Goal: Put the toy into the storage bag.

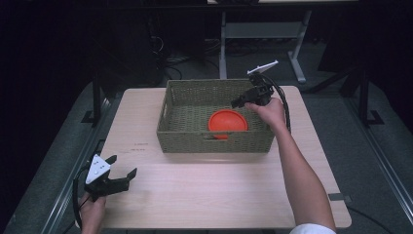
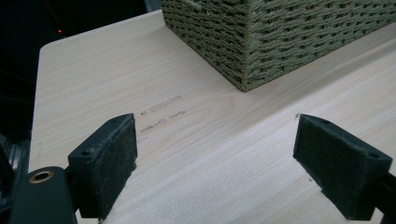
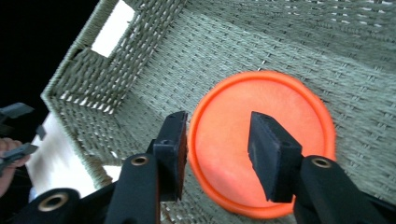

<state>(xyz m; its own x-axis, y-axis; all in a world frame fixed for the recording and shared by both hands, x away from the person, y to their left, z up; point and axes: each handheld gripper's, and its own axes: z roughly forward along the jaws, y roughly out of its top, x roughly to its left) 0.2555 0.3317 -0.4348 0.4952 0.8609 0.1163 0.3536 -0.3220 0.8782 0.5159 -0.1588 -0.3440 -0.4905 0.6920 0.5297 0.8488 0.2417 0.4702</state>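
An orange round plate (image 1: 227,121) lies inside a green woven basket (image 1: 214,141), close to its front wall. My right gripper (image 1: 237,102) hovers over the basket's right side, open. In the right gripper view its jaws (image 3: 219,123) stand apart above the plate (image 3: 289,107) without touching it, and the basket floor (image 3: 233,42) spreads around it. My left gripper (image 1: 122,165) rests low at the table's front left corner, open and holding nothing. In the left gripper view its pads (image 2: 217,135) frame bare wood, with the basket's corner (image 2: 261,42) beyond.
The light wooden table (image 1: 204,190) has free room in front of and left of the basket. The basket has handle cut-outs (image 3: 114,28) in its end walls. Dark floor and a white table frame (image 1: 263,34) lie behind.
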